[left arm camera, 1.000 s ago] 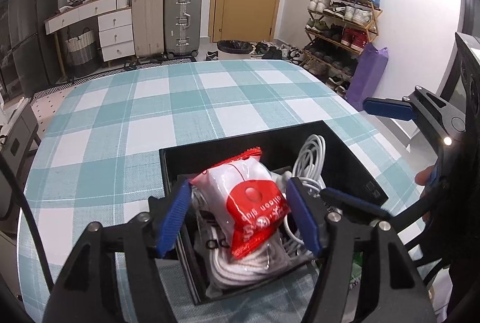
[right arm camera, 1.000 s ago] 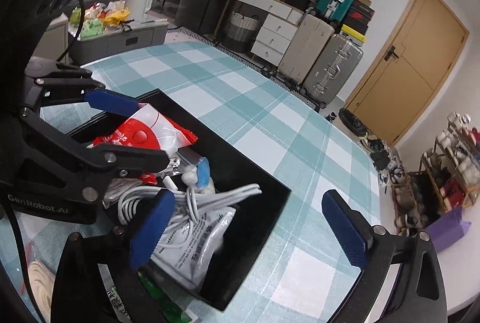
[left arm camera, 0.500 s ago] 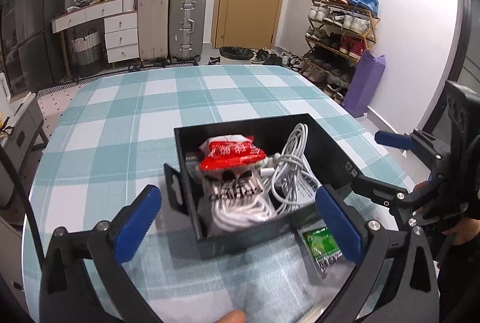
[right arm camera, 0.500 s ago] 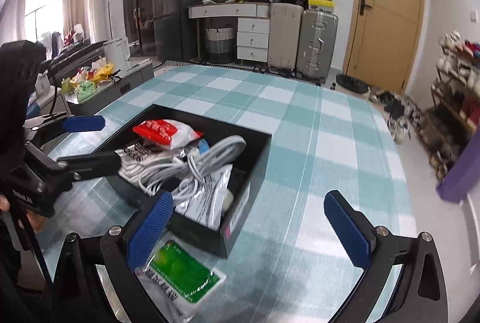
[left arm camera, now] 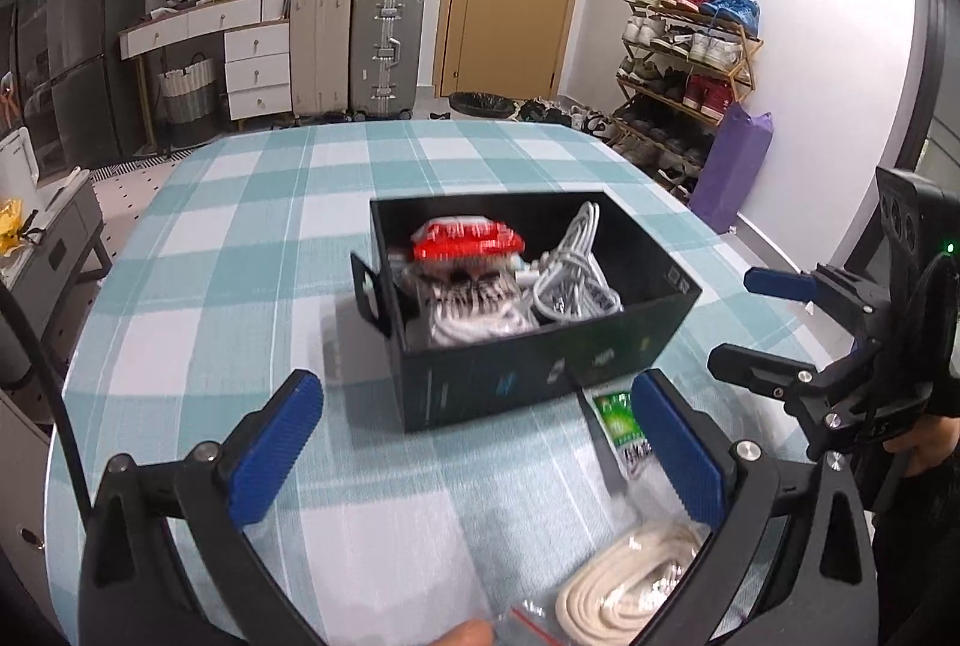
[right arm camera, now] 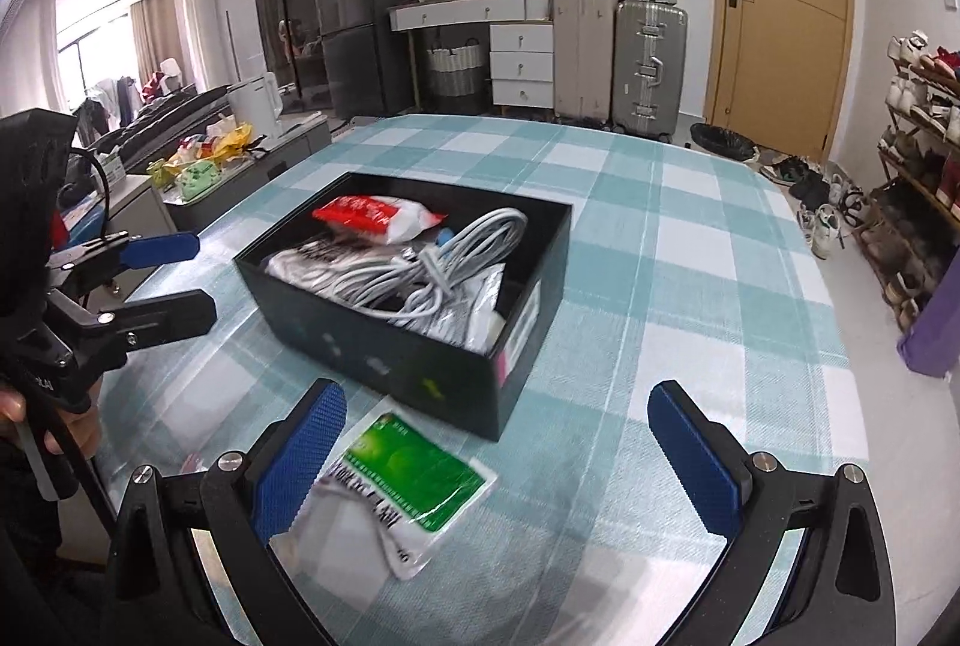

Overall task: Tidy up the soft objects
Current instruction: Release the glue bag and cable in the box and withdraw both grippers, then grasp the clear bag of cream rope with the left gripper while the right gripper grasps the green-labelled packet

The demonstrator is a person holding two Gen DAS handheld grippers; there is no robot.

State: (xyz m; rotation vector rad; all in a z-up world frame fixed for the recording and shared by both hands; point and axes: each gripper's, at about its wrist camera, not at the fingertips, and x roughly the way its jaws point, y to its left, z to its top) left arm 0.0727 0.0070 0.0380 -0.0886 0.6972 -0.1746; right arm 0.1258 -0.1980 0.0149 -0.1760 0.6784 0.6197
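Left gripper (left arm camera: 477, 442): black angular frame, two arms ending in blue ribbed pads on fingers (left arm camera: 273, 445); silver screw heads at arm joints; black cable curving along left edge of frame.
Right gripper (right arm camera: 504, 457): same black frame, blue textured pads, silver screws on each arm. Seen at right of left view: black camera housing, small green light, dark sleeve lower right.
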